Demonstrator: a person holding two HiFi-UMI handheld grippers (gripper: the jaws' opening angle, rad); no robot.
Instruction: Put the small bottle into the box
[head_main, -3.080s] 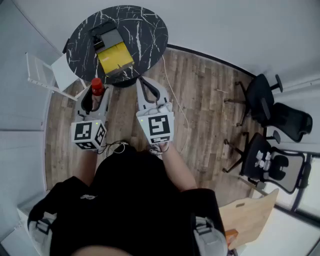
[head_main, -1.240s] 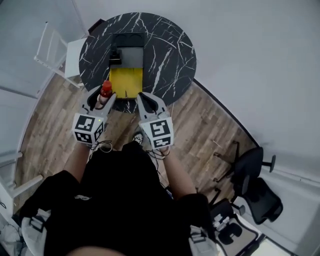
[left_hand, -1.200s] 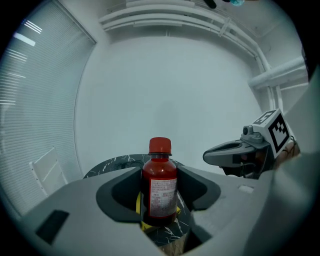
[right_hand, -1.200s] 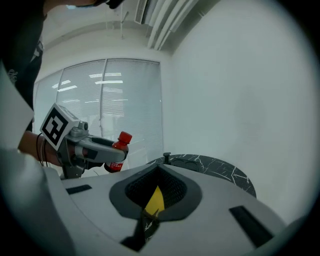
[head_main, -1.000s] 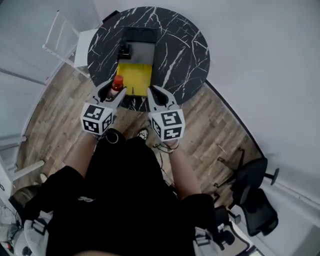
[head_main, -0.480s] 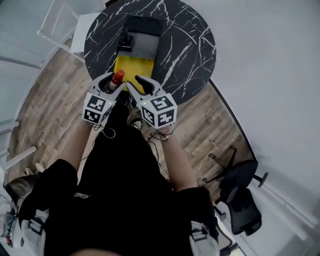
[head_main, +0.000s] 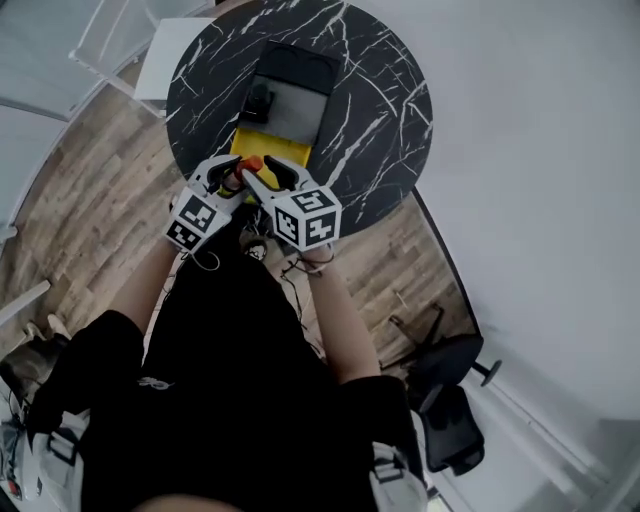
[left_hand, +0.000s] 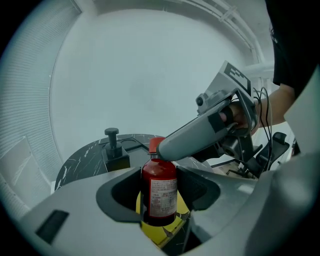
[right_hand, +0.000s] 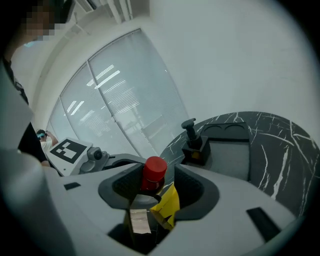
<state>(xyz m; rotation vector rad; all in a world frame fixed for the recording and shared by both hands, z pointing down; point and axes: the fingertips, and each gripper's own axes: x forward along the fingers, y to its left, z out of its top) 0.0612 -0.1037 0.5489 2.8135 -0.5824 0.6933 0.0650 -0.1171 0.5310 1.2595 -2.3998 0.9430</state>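
A small dark-red bottle (left_hand: 160, 192) with a red cap (head_main: 252, 163) stands upright between the pads of my left gripper (left_hand: 160, 197), which is shut on its body. In the head view my left gripper (head_main: 230, 177) holds it over the near rim of the round black marble table (head_main: 380, 90), just before the box (head_main: 292, 102). The box is dark with a grey lining and a yellow flap (head_main: 270, 148). My right gripper (right_hand: 157, 187) reaches in from the right. Its jaws are opening, with the cap (right_hand: 154, 172) between them, and one finger (left_hand: 192, 137) lies against the cap.
A black knobbed block (right_hand: 192, 142) sits in the box's far left corner. A white chair (head_main: 150, 50) stands left of the table, and a black office chair (head_main: 450, 420) is behind me on the wooden floor. A pale wall runs along the right.
I have come up to the table with the bottle in my left gripper. My right gripper has swung left to the bottle and its jaws have spread around the cap.
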